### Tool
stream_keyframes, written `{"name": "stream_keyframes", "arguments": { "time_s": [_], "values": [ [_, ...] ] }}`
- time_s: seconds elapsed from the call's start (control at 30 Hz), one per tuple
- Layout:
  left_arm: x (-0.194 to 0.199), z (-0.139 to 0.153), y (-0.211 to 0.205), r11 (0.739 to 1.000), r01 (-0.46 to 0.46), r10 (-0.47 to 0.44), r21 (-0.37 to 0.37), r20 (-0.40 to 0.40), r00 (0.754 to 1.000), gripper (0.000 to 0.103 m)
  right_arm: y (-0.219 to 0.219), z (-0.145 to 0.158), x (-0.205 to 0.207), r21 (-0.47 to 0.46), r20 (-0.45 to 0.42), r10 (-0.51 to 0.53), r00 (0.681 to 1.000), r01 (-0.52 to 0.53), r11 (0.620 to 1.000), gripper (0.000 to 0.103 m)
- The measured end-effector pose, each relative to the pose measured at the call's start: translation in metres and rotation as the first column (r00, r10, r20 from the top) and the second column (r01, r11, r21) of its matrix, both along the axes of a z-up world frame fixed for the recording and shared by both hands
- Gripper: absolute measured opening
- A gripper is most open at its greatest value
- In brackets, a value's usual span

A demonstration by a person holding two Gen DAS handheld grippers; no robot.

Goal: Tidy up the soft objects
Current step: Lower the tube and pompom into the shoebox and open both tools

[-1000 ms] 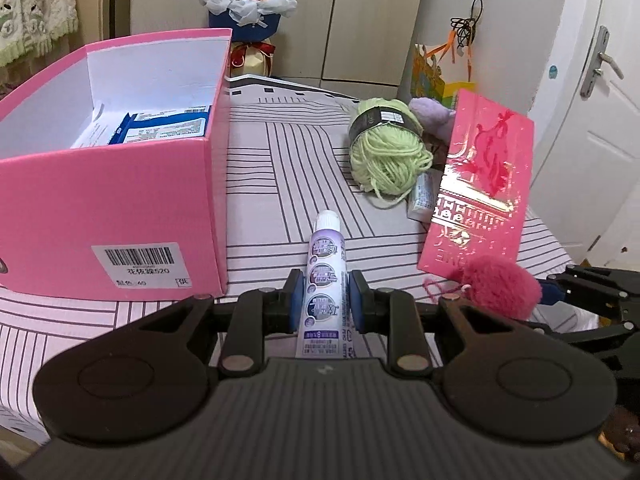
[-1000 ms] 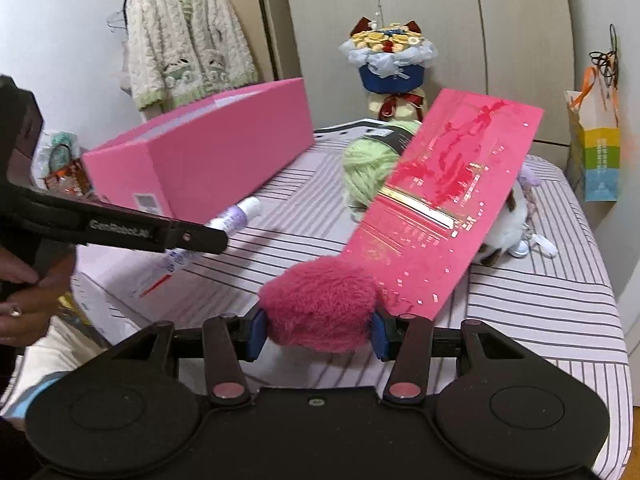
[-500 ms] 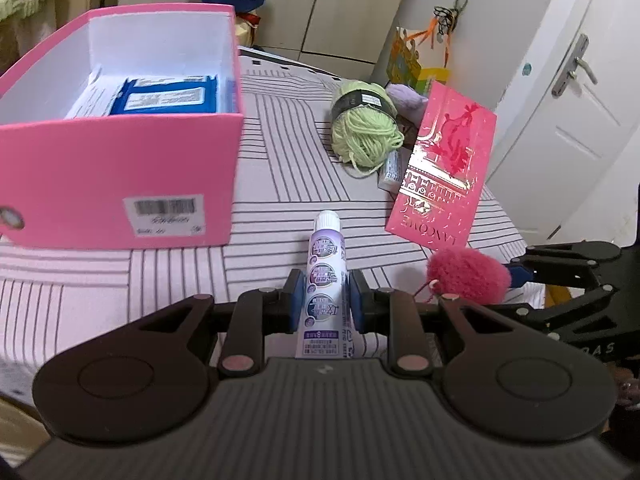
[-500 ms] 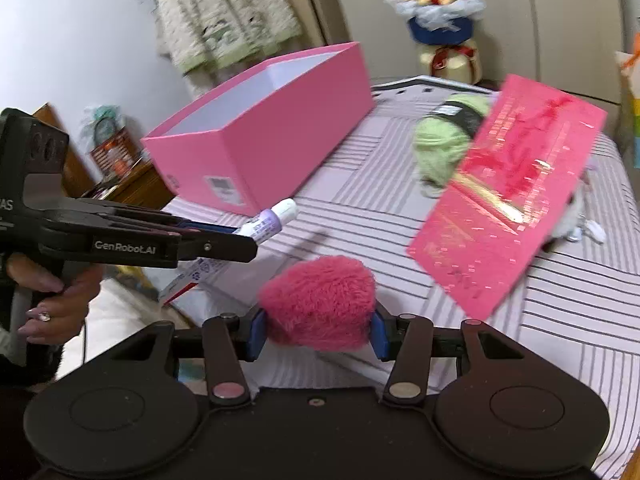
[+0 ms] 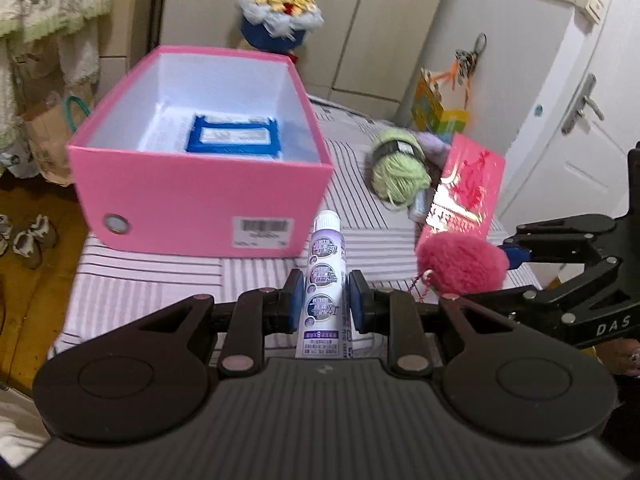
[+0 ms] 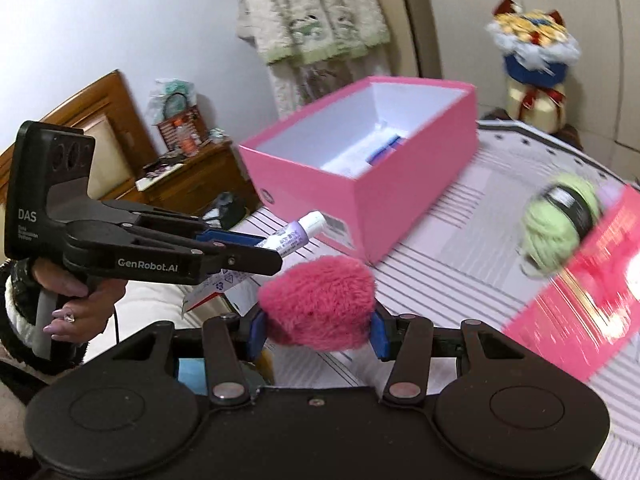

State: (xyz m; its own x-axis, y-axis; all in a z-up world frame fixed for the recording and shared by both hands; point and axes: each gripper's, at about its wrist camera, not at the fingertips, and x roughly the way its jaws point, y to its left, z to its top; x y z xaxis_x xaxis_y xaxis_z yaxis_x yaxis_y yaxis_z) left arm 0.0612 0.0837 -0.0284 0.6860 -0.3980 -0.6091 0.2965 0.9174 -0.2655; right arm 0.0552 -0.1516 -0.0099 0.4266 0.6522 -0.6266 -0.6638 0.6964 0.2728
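My left gripper (image 5: pixel 323 300) is shut on a white and purple tube (image 5: pixel 326 276), held in the air in front of the open pink box (image 5: pixel 200 196). In the right wrist view the left gripper (image 6: pixel 276 246) holds the tube (image 6: pixel 294 234) beside the pink box (image 6: pixel 404 208). My right gripper (image 6: pixel 318 330) is shut on a fluffy pink pom-pom (image 6: pixel 318 304), above the striped cloth. The pom-pom (image 5: pixel 460 264) also shows at the right of the left wrist view. A blue packet (image 5: pixel 232 136) lies inside the box. Green yarn (image 5: pixel 398 170) rests to the box's right.
A red envelope (image 5: pixel 466 196) stands by the yarn, with a purple plush (image 5: pixel 434 146) behind. A flower bouquet (image 5: pixel 278 16) stands past the box. A door (image 5: pixel 580 120) is on the right. A wooden cabinet (image 6: pixel 188 176) and the bed edge lie left.
Both grippers have risen and drawn back from the table, so the view now looks down into the pink box. Each keeps its grip, tube in the left and pom-pom in the right.
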Motion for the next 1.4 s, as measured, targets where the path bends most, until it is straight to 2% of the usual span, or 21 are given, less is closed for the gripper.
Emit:
{"name": "stream_keyframes", "arguments": {
  "time_s": [0.2,0.37,0.5,0.67,0.77,0.97,1.23,1.4],
  "values": [
    [0.0,0.021,0.024,0.999,-0.037,0.037,0.004,0.061,0.997,0.023,0.025,0.016,0.011,0.024,0.052,0.043,0.998,-0.044,0.999,0.055],
    [0.015,0.043,0.035,0.999,-0.047,0.044,0.02,0.111,0.993,0.023,0.039,0.034,0.029,0.036,0.111,0.039,0.993,-0.043,0.998,0.055],
    [0.042,0.059,0.037,0.999,-0.044,0.04,0.029,0.141,0.989,0.023,0.054,0.049,0.046,0.004,0.215,0.014,0.976,-0.015,1.0,0.055],
    [0.093,0.072,0.035,0.996,-0.064,0.054,0.06,0.152,0.987,0.023,0.08,0.06,0.091,-0.098,0.268,-0.006,0.963,0.034,0.995,0.055],
    [0.125,0.073,0.035,0.994,-0.078,0.068,0.075,0.131,0.989,0.023,0.102,0.059,0.126,-0.216,0.273,0.036,0.961,0.024,0.976,0.055],
    [0.19,0.061,0.036,0.989,-0.11,0.105,0.1,0.051,0.993,0.023,0.134,0.042,0.184,-0.408,0.221,0.117,0.968,-0.018,0.913,0.055],
    [0.249,0.036,0.037,0.979,-0.153,0.16,0.134,-0.047,0.986,0.023,0.158,0.018,0.226,-0.475,0.197,0.156,0.968,-0.045,0.879,0.055],
    [0.266,0.026,0.04,0.974,-0.179,0.189,0.139,-0.064,0.98,0.023,0.167,0.008,0.243,-0.492,0.164,0.165,0.972,-0.064,0.868,0.055]
  ]
}}
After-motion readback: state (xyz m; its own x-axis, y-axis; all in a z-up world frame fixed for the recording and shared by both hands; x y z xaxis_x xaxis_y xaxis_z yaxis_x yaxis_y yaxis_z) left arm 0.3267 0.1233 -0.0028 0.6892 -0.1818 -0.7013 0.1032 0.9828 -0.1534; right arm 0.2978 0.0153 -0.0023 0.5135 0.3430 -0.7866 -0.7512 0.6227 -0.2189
